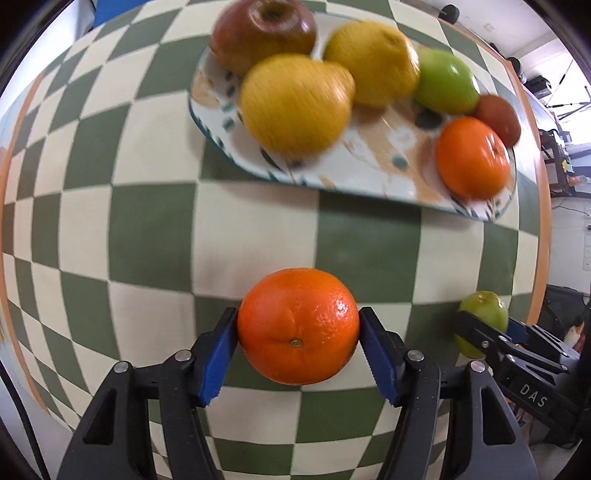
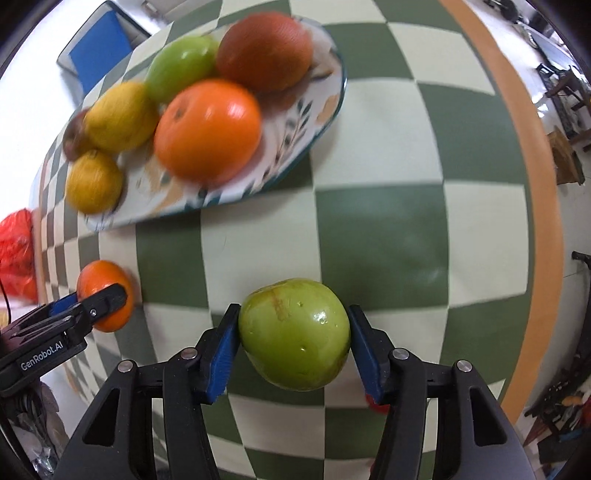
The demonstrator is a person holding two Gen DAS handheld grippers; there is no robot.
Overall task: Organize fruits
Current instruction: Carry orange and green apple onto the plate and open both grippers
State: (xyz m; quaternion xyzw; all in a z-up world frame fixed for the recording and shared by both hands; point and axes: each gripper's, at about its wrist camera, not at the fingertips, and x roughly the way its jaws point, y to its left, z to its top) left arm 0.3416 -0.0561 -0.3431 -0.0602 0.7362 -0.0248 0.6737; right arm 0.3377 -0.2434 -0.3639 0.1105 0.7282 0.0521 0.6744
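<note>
Left tongs (image 1: 298, 345) pinching round, firm orange (image 1: 297, 325); right tongs (image 2: 293, 343) pinching smooth, slippery apple (image 2: 294, 334), both near plate (image 1: 373, 177)

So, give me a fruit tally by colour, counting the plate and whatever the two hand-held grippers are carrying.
Orange: 2 – one on the plate at, one in the left hand-held gripper at
Green: 2 – on the plate, in the right hand-held gripper
Yellow: 2 –
Red or reddish: 2 –
Total: 8

Green-and-cream checked tablecloth (image 1: 369, 240)
</note>
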